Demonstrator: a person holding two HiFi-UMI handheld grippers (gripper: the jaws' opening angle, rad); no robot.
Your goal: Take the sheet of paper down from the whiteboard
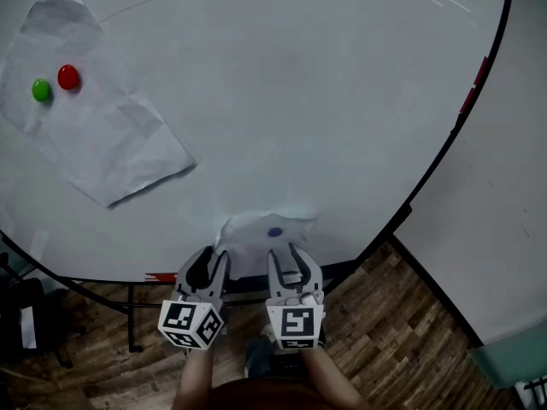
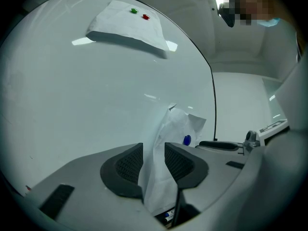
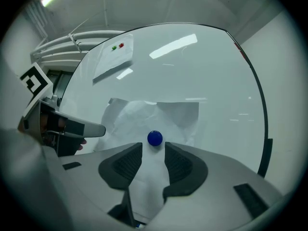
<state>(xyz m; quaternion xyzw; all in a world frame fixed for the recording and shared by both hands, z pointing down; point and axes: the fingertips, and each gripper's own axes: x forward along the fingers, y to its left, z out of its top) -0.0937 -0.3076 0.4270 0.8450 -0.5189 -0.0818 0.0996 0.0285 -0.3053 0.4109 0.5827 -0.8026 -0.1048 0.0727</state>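
Observation:
A crumpled white sheet of paper [image 1: 252, 231] hangs low on the whiteboard [image 1: 325, 101], pinned by a blue magnet [image 1: 274, 232]. Its lower edge bulges away from the board. My left gripper [image 1: 214, 259] is at the sheet's lower left. A loose fold [image 2: 156, 177] runs between its jaws, which stand apart. My right gripper [image 1: 285, 254] is just below the blue magnet [image 3: 154, 138]. Its jaws are open, with the sheet [image 3: 144, 182] lying flat between them. The two grippers sit side by side.
A second sheet [image 1: 102, 126] hangs at the board's upper left under a green magnet [image 1: 40, 90] and a red magnet [image 1: 68, 77]. The board's black frame [image 1: 444, 143] curves down the right. Below are stand legs [image 1: 132, 314] and wooden floor [image 1: 393, 331].

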